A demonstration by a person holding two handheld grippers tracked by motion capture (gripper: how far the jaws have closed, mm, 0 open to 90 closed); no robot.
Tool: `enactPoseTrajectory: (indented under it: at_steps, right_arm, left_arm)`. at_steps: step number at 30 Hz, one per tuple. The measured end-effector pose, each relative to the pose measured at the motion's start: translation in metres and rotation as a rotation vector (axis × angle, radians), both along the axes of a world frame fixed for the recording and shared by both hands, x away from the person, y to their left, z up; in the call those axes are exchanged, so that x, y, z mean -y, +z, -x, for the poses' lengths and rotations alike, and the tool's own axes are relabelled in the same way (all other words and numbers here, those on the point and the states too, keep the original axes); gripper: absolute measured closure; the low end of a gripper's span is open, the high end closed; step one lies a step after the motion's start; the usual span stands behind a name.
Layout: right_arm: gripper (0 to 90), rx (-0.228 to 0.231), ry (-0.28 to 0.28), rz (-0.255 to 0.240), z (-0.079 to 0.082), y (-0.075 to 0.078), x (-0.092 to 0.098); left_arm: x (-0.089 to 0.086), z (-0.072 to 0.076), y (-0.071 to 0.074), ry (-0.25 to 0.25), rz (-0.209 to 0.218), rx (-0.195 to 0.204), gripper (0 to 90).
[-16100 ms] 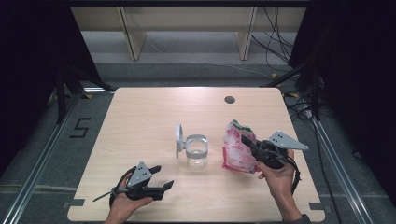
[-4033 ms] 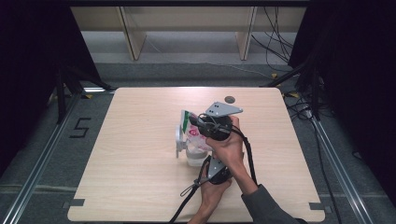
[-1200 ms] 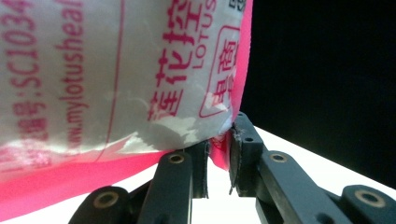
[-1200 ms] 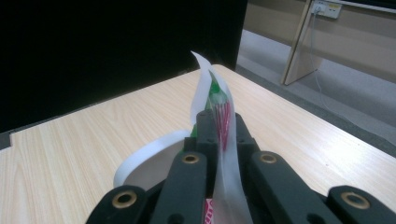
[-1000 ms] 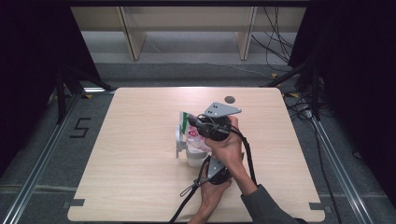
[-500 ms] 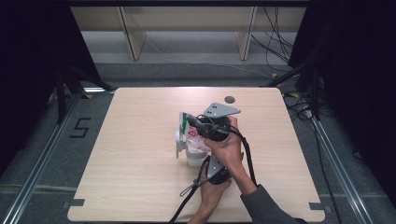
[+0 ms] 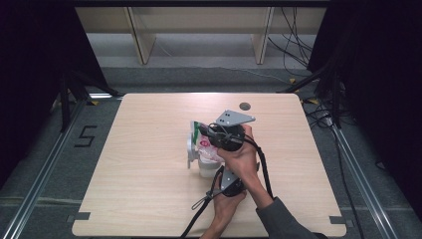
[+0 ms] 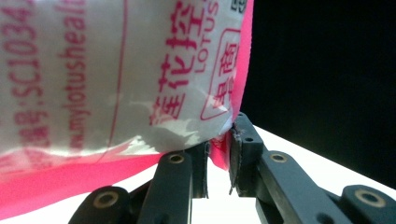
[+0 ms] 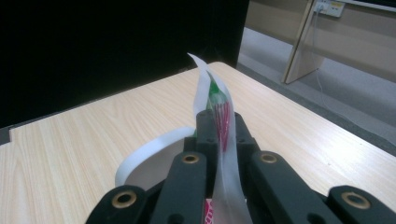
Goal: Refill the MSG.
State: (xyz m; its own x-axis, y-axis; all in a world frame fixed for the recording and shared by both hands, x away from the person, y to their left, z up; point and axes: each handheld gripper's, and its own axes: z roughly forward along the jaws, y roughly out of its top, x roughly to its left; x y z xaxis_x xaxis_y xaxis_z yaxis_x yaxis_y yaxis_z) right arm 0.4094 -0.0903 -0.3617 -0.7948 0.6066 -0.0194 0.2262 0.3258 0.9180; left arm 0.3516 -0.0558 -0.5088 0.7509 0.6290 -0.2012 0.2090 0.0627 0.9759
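Right now right gripper point(image 9: 218, 128) pinches the bag point(image 9: 219, 116) top edge, 12 o'clock off its tips. Left gripper point(image 8: 218, 158) nips the bag's lower corner at 12.

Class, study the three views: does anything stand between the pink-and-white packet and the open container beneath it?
Nothing visible does. The packet, pinched by the right gripper at its top and the left gripper at a lower corner, hangs directly over the container, whose lid is swung aside.

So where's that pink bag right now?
In the high view the bag is mid-table over the cup, pinched by the right gripper above and the left gripper below.
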Motion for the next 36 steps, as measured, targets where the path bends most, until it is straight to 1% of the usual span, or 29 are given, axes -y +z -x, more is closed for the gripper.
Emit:
enactPoseTrajectory:
  at_steps: [1, 3, 4, 5, 7, 8, 9, 10, 11, 12, 13, 14, 15, 16, 17, 18, 19, 20, 21, 23, 24, 26, 29, 30, 31, 32, 33, 34, 36]
  right_arm:
    - [87.2, 0.015, 0.01, 0.0, -0.0009, 0.0001, -0.0002]
    - [87.2, -0.004, -0.017, -0.017, 0.0014, 0.0013, 0.0]
    - [87.2, -0.003, -0.011, -0.017, 0.0009, 0.0013, 0.0006]
    - [87.2, -0.006, -0.015, -0.015, 0.001, 0.0012, 0.0005]
    - [87.2, 0.013, 0.005, 0.0, -0.0006, 0.0004, -0.0002]
    - [87.2, -0.009, -0.007, -0.01, 0.0008, 0.0003, -0.0004]
    - [87.2, -0.009, -0.007, -0.01, 0.0007, 0.0005, -0.0003]
    - [87.2, -0.005, -0.004, -0.01, 0.0005, 0.001, 0.0003]
    - [87.2, 0.001, -0.02, -0.019, 0.0014, 0.0009, -0.0002]
    - [87.2, 0.019, -0.016, -0.015, 0.0005, 0.0012, 0.0006]
    - [87.2, 0.005, -0.013, -0.015, 0.0008, 0.0015, 0.0008]
    - [87.2, 0.012, -0.004, -0.01, -0.0005, 0.0015, 0.0013]
    - [87.2, -0.005, -0.018, -0.017, 0.0007, 0.0012, 0.0009]
    - [87.2, -0.007, -0.017, -0.018, 0.0009, 0.0012, 0.0008]
    - [87.2, -0.005, -0.005, -0.019, 0.0007, 0.0012, 0.0007]
    - [87.2, 0.0, -0.013, -0.017, 0.0011, 0.0014, 0.0005]
    - [87.2, 0.009, -0.008, -0.012, 0.0002, 0.0014, 0.0008]
    - [87.2, -0.007, -0.013, -0.016, 0.0008, 0.001, 0.0003]
    - [87.2, -0.006, -0.02, -0.022, 0.0014, 0.0008, -0.0002]
    - [87.2, -0.002, -0.009, -0.016, 0.0011, 0.0014, 0.0002]
    - [87.2, 0.009, -0.008, -0.011, 0.0003, 0.0014, 0.0005]
    - [87.2, 0.0, -0.011, -0.015, 0.0004, 0.0009, 0.0001]
    - [87.2, -0.001, -0.003, -0.014, 0.0006, 0.002, 0.0011]
    - [87.2, 0.005, -0.001, -0.016, 0.0001, 0.0015, 0.0008]
    - [87.2, -0.004, -0.014, -0.02, 0.0012, 0.0012, 0.0003]
    - [87.2, -0.003, -0.019, -0.018, 0.0013, 0.001, -0.0001]
    - [87.2, 0.0, -0.019, -0.023, 0.0012, 0.001, -0.0002]
    - [87.2, 0.003, -0.006, -0.016, 0.0005, 0.0014, 0.0006]
    - [87.1, -0.003, -0.012, -0.019, 0.001, 0.0012, 0.0004]
  left_arm:
    - [0.0002, 0.0002, 0.0, 0.001, 0.004, 0.002, 78.8]
    - [0.0005, 0.0002, 0.0001, 0.001, 0.013, -0.003, 78.8]
    - [-0.0001, 0.0, 0.0002, 0.0, -0.001, -0.001, 78.8]
    - [0.0001, 0.0002, 0.0002, -0.003, -0.001, 0.001, 78.8]
    - [0.0007, 0.0004, 0.0, -0.001, 0.014, -0.001, 78.8]
    - [0.0007, 0.0002, 0.0, 0.004, 0.014, -0.003, 78.8]
    - [-0.0001, -0.0001, 0.0002, -0.001, 0.008, -0.004, 78.8]
    - [-0.0006, 0.0, 0.0004, -0.002, -0.003, -0.001, 78.8]
    - [-0.0003, 0.0003, 0.0004, -0.003, 0.0, 0.003, 78.8]
    - [0.0007, 0.0008, 0.0004, -0.001, 0.015, 0.001, 78.8]
    - [0.0006, 0.0004, 0.0003, -0.003, 0.015, 0.0, 78.8]
    - [0.0001, -0.0001, 0.0003, -0.002, 0.006, -0.003, 78.8]
    - [-0.0006, -0.0002, 0.0003, -0.003, -0.003, -0.002, 78.8]
    - [0.0, 0.0, 0.0003, 0.002, 0.0, 0.003, 78.8]
    - [-0.0001, 0.0002, 0.0004, -0.004, 0.005, 0.003, 78.8]
    - [0.0009, 0.0004, 0.0003, 0.003, 0.02, -0.001, 78.8]
    - [0.0, 0.0, 0.0004, -0.003, 0.008, -0.003, 78.8]
    - [-0.0006, -0.0001, 0.0004, -0.004, -0.003, -0.002, 78.8]
    - [-0.0007, 0.0, 0.0005, -0.005, -0.001, 0.001, 78.8]
    - [0.0003, 0.0004, 0.0006, -0.003, 0.016, -0.001, 78.8]
    - [0.0002, 0.0002, 0.0005, -0.003, 0.015, -0.005, 78.8]
    - [-0.0007, 0.0, 0.0005, -0.004, -0.001, -0.001, 78.8]
    - [0.0002, 0.0003, 0.0007, -0.003, 0.016, -0.004, 78.8]
    - [-0.0002, 0.0001, 0.0006, -0.004, 0.009, -0.003, 78.8]
    - [-0.0007, 0.0001, 0.0005, -0.004, -0.001, -0.001, 78.8]
    - [-0.0008, 0.0002, 0.0004, -0.004, 0.001, 0.0, 78.8]
    - [-0.0001, 0.0003, 0.0003, -0.002, 0.013, -0.002, 78.8]
    - [0.0001, 0.0, 0.0003, -0.001, 0.019, -0.005, 78.8]
    - [-0.0006, -0.0003, 0.0004, -0.004, 0.009, -0.005, 78.8]
